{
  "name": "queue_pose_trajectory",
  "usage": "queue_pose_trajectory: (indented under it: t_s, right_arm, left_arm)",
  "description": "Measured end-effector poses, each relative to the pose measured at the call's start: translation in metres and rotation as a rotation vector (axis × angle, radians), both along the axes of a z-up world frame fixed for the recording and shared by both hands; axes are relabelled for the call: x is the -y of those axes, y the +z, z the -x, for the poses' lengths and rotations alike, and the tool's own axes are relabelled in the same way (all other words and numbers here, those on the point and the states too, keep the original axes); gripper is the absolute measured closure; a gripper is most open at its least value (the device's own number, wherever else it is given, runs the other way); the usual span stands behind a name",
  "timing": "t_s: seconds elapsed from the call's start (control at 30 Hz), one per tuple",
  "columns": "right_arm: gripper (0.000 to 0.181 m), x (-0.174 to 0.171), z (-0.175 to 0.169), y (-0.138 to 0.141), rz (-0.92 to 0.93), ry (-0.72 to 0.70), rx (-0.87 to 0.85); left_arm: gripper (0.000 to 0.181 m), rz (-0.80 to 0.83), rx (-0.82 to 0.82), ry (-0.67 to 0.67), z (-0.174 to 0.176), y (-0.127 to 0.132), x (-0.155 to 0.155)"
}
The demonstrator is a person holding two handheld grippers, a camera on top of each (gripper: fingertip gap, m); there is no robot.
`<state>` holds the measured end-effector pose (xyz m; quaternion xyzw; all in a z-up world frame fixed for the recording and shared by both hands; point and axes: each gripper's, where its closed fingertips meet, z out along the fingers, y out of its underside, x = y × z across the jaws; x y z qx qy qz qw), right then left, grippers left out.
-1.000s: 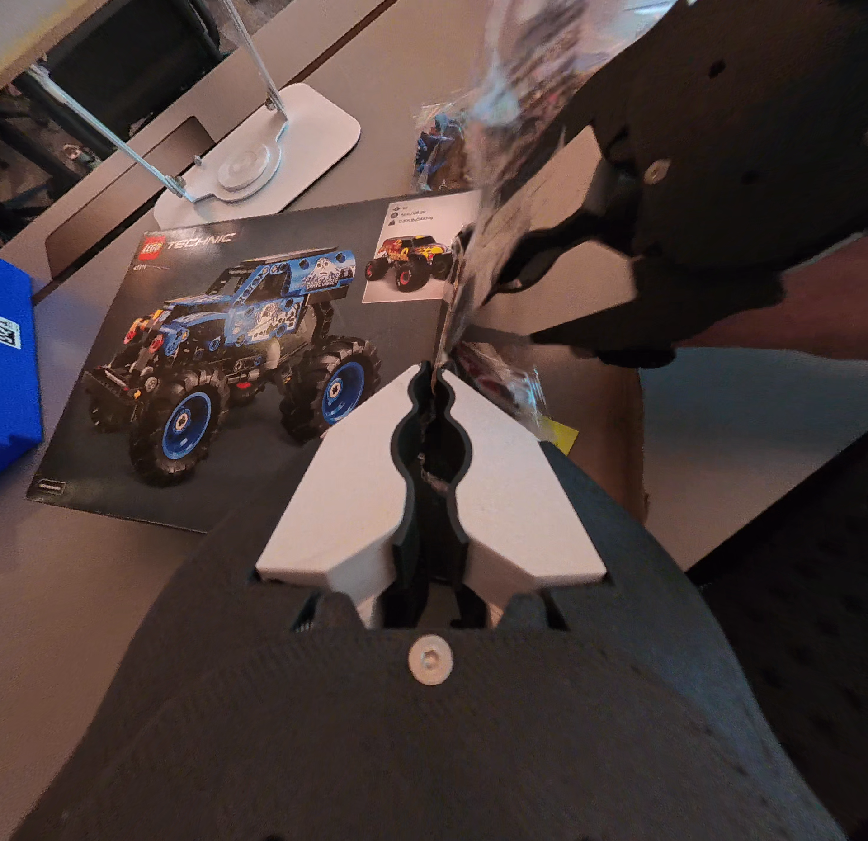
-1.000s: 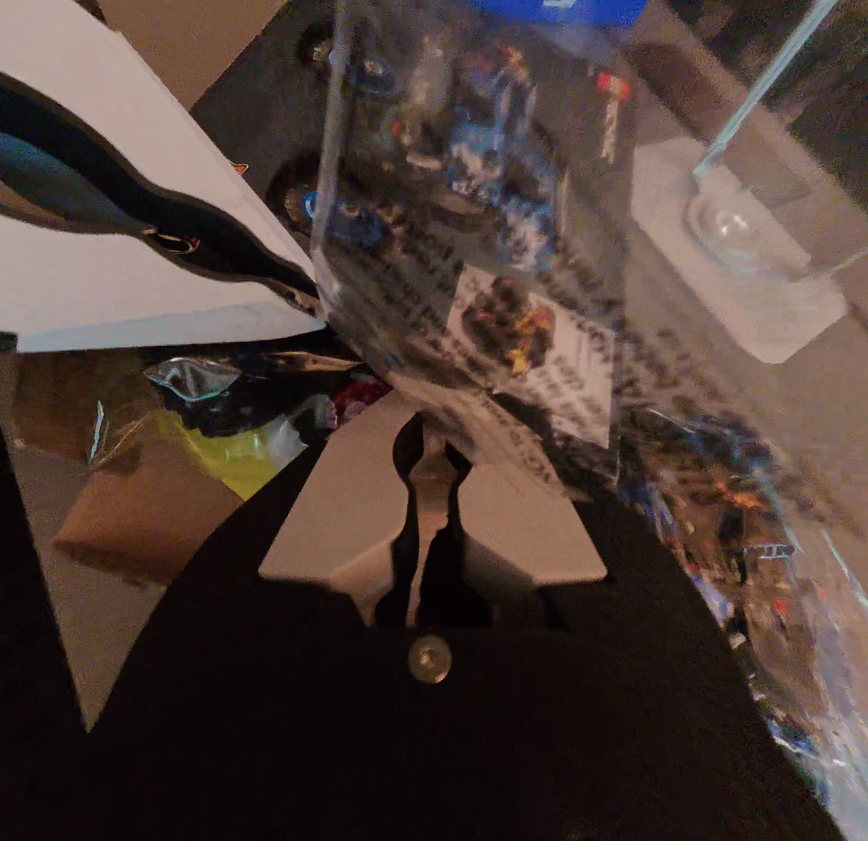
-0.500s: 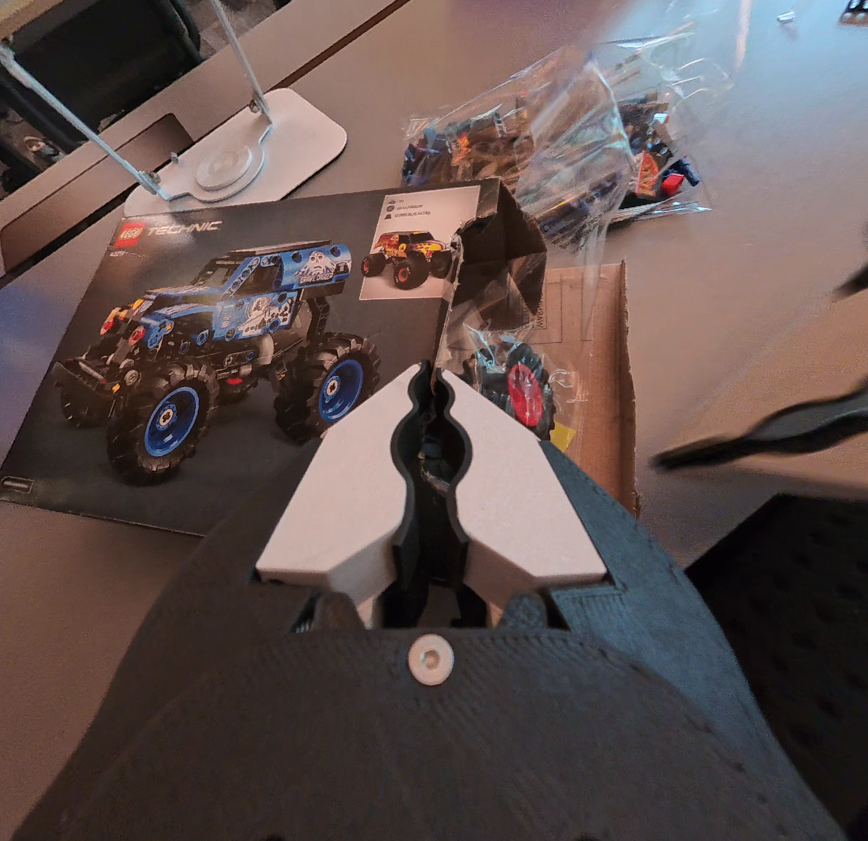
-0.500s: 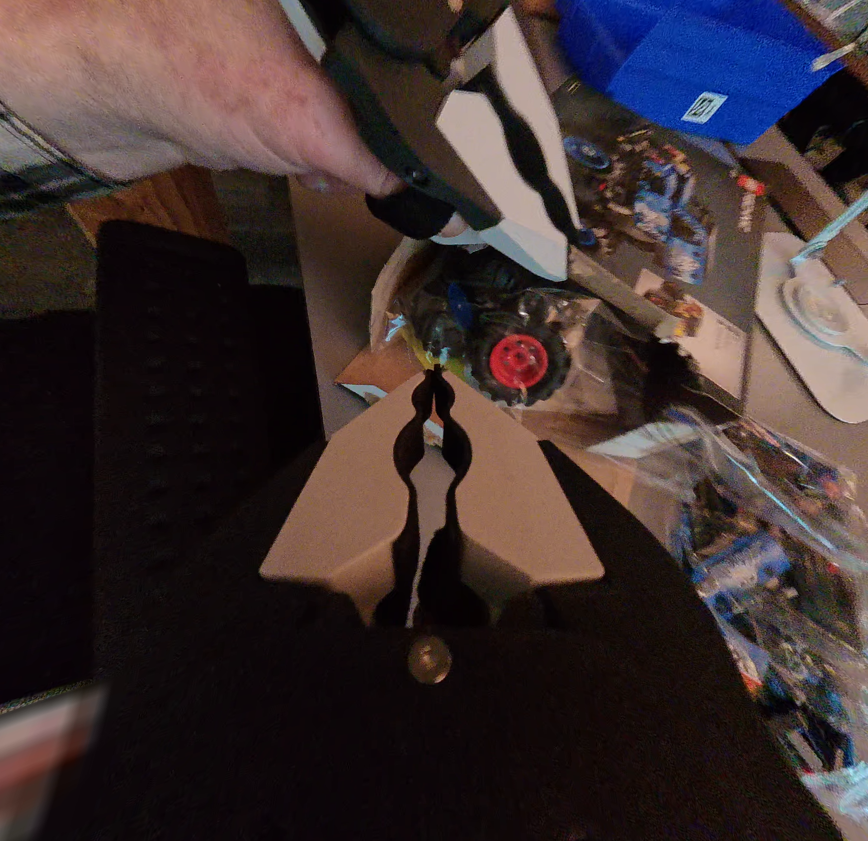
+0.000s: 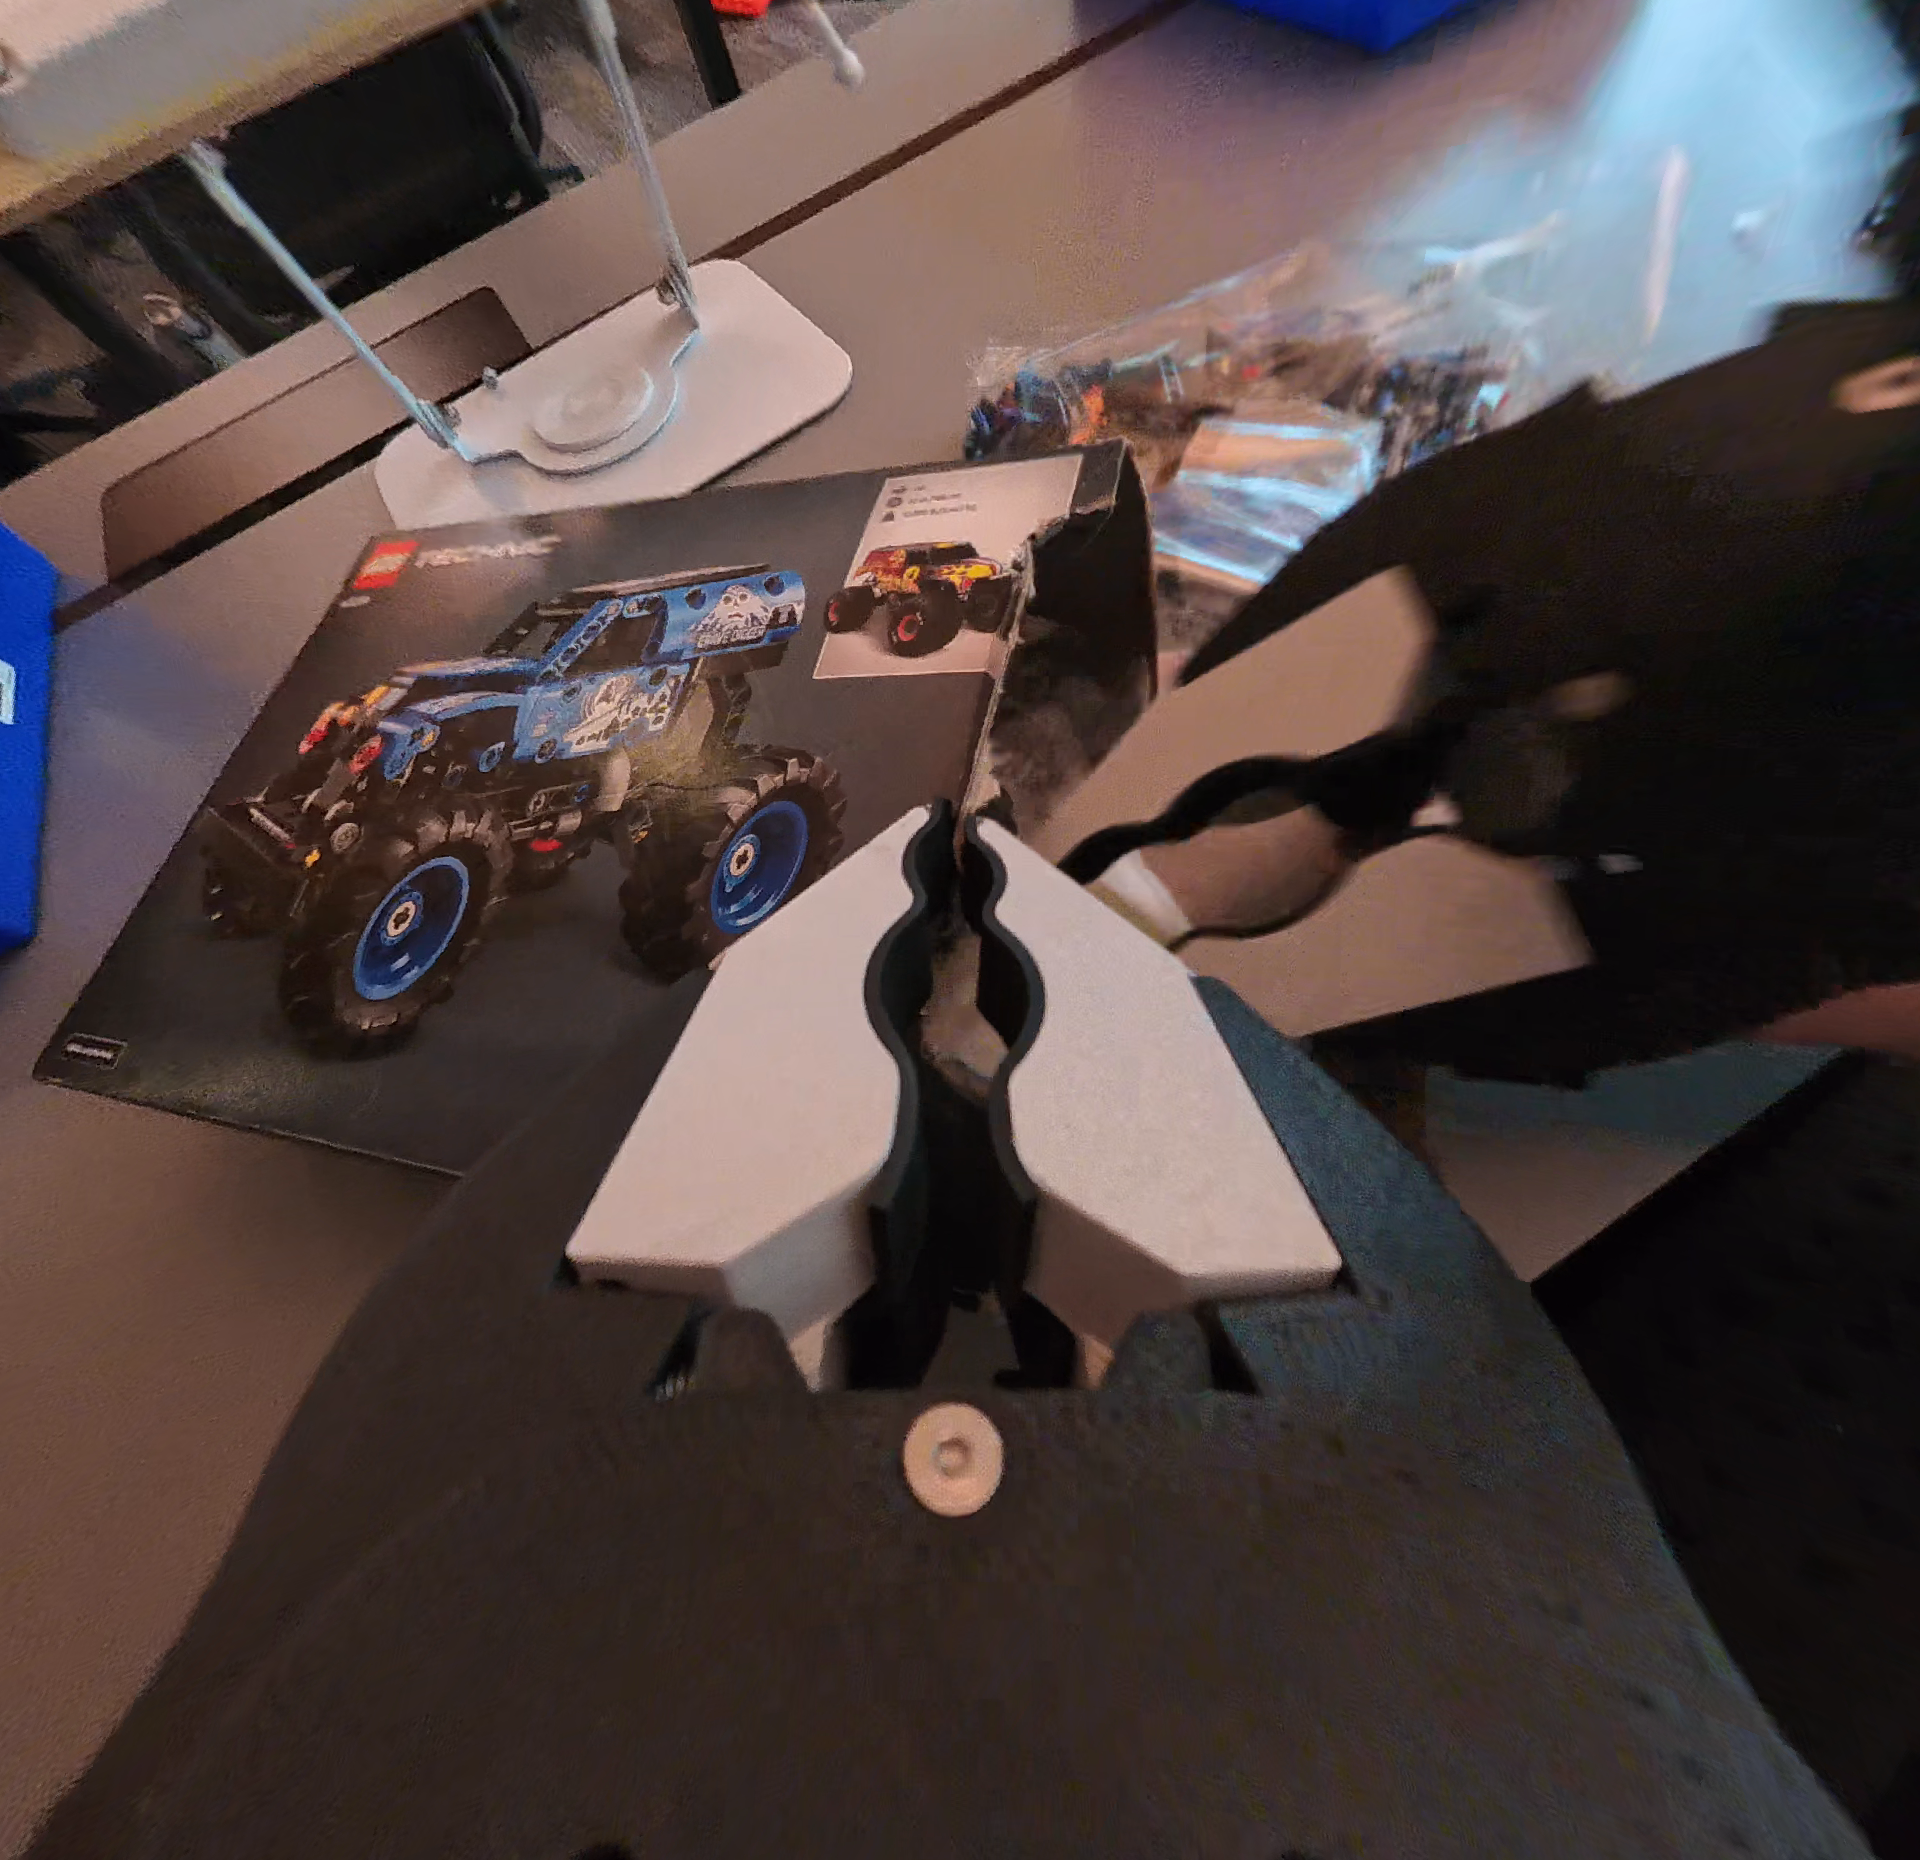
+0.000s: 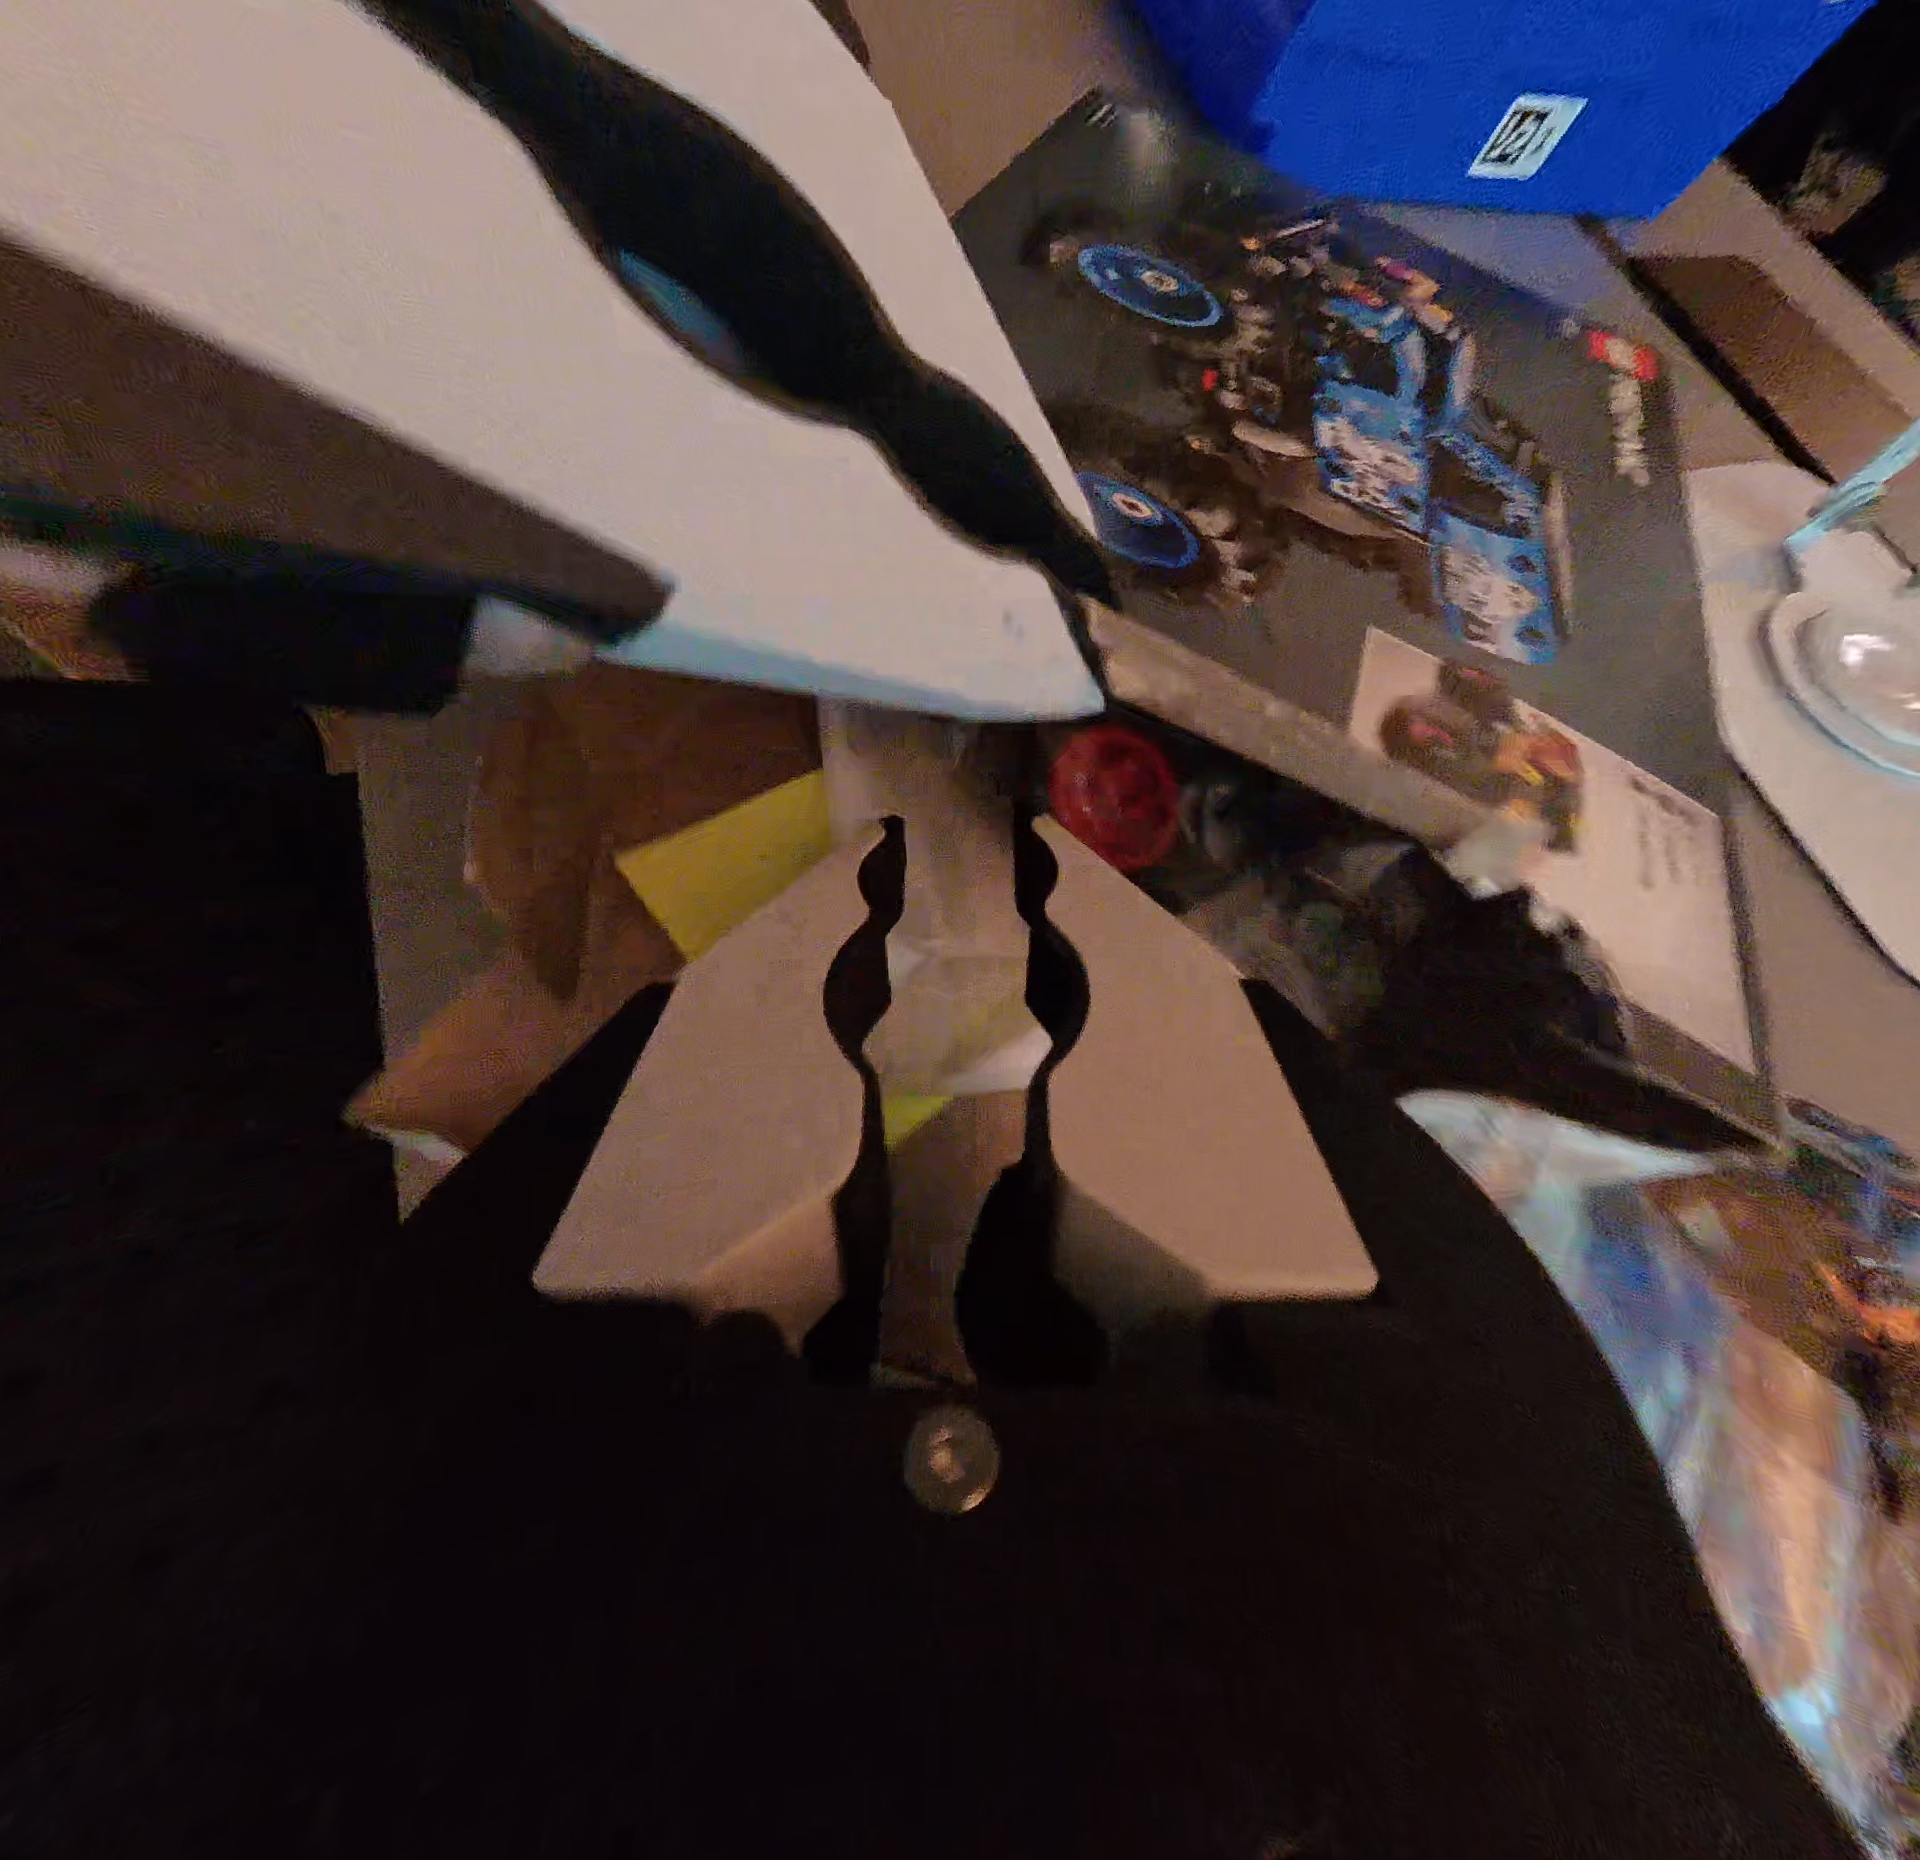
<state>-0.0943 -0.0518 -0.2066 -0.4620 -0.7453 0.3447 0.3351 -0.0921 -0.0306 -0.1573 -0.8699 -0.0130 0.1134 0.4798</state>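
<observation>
We see our left gripper [image 5: 954, 834] pinched tight on the torn edge of the toy truck box [image 5: 540, 771], which lies flat on the grey table [image 5: 1195, 210]. Our right gripper [image 6: 954, 844] has its fingers a little apart at the box's open end, with a clear bag [image 6: 951, 937] between them. Another bag of small pieces [image 5: 1278, 408] lies beside the box. A blue bin [image 6: 1538, 54] sits behind it.
</observation>
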Motion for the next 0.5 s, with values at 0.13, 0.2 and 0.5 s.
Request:
queue_pose_trajectory:
  t_s: [0.13,0.2,0.5]
  right_arm:
    - [0.168,-0.008,-0.034,0.035,-0.215,-0.022,-0.149]
    - [0.172,-0.008,-0.047,0.059,-0.299,-0.022,-0.224]
    - [0.166,-0.008,-0.108,0.184,-0.145,-0.045,-0.555]
  left_arm:
    - [0.181,-0.040,0.033,-0.011,0.004,0.022,0.005]
    - [0.181,-0.049,0.015,-0.017,0.005,0.035,0.007]
    - [0.181,-0.212,0.039,0.031,0.055,0.160,0.033]
